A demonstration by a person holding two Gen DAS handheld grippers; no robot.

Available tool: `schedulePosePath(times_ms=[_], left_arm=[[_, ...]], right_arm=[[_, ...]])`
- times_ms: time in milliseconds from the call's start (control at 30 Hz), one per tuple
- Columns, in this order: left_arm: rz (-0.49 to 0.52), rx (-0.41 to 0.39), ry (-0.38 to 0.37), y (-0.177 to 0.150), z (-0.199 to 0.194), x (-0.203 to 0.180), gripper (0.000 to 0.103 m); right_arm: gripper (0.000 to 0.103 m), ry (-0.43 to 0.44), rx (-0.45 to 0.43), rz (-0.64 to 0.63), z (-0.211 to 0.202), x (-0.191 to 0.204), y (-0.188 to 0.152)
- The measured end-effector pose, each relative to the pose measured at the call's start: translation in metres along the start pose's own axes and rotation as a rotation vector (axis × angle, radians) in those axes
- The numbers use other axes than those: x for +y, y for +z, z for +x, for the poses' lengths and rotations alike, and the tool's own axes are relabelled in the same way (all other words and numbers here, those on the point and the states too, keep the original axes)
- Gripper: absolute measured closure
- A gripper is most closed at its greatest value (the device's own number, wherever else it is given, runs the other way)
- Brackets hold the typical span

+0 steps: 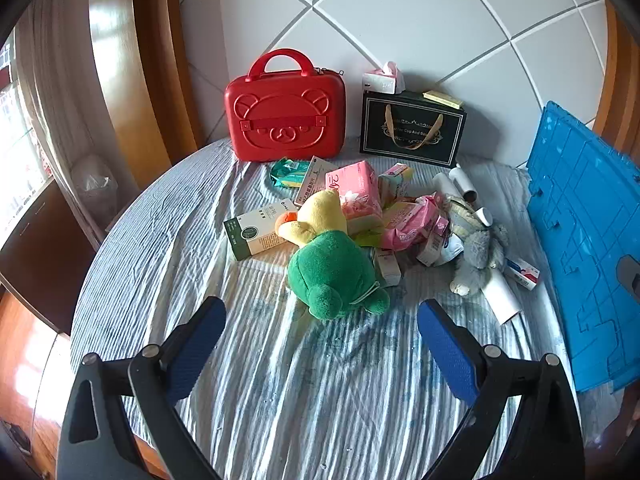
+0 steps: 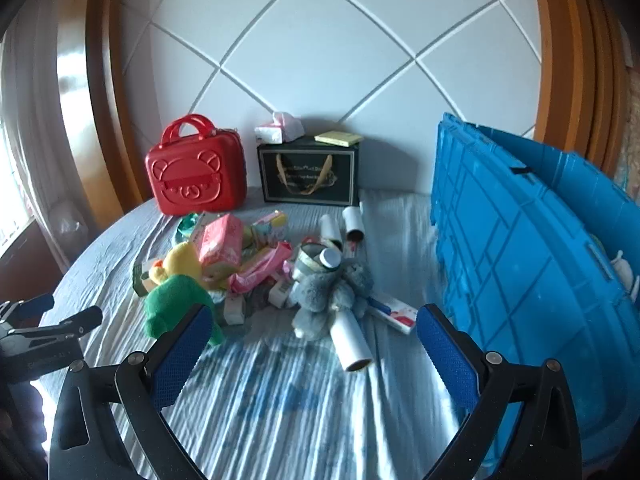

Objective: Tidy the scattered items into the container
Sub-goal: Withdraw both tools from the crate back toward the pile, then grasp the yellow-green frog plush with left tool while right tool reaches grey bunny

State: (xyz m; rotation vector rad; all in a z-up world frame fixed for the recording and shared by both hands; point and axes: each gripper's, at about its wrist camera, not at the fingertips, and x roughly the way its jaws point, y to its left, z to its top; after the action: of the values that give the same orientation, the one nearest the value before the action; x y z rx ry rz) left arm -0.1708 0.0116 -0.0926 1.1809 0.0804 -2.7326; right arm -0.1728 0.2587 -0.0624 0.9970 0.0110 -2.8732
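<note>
Hovering over the striped bedcover [image 1: 304, 392], the left gripper [image 1: 322, 340] is gaping wide, holding nothing; the green plush [image 1: 332, 272] is lying just ahead, fronting an untouched heap of boxes and packets. The blue crate [image 1: 580, 240] is standing off right, contents unseen. Right-wrist view: the right gripper [image 2: 314, 344] is likewise spread and empty, nearing the white roll [image 2: 352, 340] and grey plush [image 2: 332, 292]; only here is the crate's interior partly showing.

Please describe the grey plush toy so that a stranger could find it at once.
Start at the blue crate on the right of the bed. Beside it, at the pile's near right edge, lies the grey plush toy. It is the only grey, furry thing; the other plush is green and yellow.
</note>
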Motion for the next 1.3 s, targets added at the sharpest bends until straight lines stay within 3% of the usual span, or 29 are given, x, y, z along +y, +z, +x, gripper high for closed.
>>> schedulePosePath(times_ms=[167,300,533,867,1100,1200,1300], left_arm=[[-0.022,0.042,0.032,0.013,0.032,0.0,0.005],[-0.021,0.1,0.027,0.02,0.06,-0.003,0.005],[0.001,0.159,0.018,0.041,0.107,-0.001,0.005],[0.026,0.264,-0.017,0.072,0.178,0.013,0.005],[0.048,0.401,-0.055,0.072,0.226,0.008,0.006],[0.032,0.446,-0.082,0.067,0.243,0.007,0.009],[0.022,0.452,-0.101,0.069,0.25,0.005,0.012]], right_arm=[[0.0,0.018,0.078,-0.044,0.047,-0.004,0.003],[0.0,0.045,0.143,0.007,0.08,-0.014,0.004],[0.0,-0.034,0.197,0.069,0.124,-0.023,0.009],[0.0,-0.089,0.302,0.115,0.187,-0.006,0.005],[0.0,-0.112,0.341,0.118,0.212,-0.006,0.009],[0.005,-0.124,0.355,0.105,0.226,-0.006,0.008],[0.024,-0.126,0.361,0.104,0.236,-0.005,0.01]])
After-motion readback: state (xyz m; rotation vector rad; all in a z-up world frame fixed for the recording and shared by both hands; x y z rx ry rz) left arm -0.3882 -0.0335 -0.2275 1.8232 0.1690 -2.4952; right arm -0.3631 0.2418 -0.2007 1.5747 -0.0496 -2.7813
